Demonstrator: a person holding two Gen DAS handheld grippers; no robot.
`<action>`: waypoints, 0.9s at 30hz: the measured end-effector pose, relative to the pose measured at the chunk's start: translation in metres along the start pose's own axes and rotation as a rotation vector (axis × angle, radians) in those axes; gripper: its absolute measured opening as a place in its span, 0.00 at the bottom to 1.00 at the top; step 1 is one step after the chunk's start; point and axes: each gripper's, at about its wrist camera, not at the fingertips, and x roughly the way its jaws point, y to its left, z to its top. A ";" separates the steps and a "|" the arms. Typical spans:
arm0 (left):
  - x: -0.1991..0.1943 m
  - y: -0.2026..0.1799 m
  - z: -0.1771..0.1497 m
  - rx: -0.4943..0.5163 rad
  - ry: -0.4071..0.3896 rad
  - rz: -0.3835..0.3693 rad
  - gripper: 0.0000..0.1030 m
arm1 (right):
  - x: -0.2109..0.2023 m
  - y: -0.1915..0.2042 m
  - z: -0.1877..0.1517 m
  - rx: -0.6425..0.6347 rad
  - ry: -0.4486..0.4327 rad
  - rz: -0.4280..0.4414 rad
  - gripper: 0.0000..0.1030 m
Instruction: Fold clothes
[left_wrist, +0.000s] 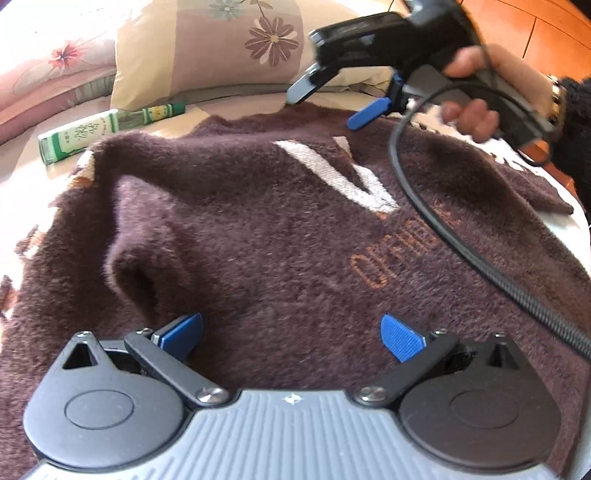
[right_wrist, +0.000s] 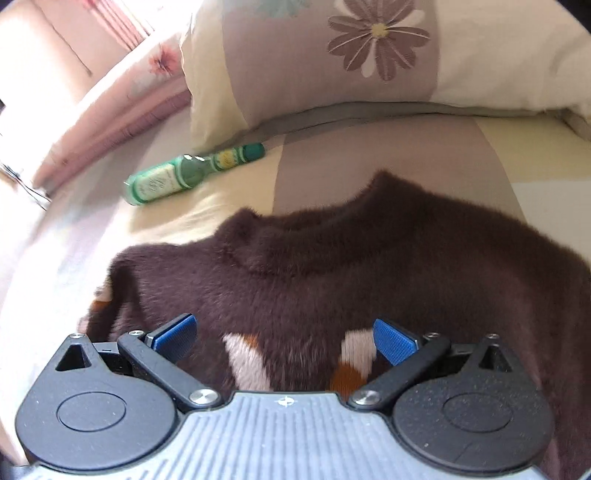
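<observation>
1. You are holding the left gripper wide open and empty over the sweater; the right gripper is also gaping, gripping nothing.
2. The cable is trailing across the knit and could be snagging the pile.
3. The bottle is lying at ten o'clock on the bed, risking getting swept.
4. The brown, fluffy sweater is lying spread, lettering up, collar at twelve.

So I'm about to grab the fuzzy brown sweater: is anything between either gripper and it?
Nothing visible. The left gripper and right gripper both hang open directly over the fuzzy brown sweater. The green glass bottle lies off to the side, beside the floral pillow.
</observation>
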 end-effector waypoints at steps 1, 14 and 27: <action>-0.002 0.003 -0.001 0.000 0.001 -0.004 0.99 | 0.009 0.005 0.001 -0.011 0.016 -0.029 1.00; -0.015 0.021 -0.006 -0.047 -0.012 0.060 0.99 | 0.079 0.045 0.018 -0.186 -0.027 -0.316 1.00; -0.006 0.008 -0.008 0.005 0.029 0.059 0.99 | 0.084 0.093 0.014 -0.230 -0.003 -0.218 1.00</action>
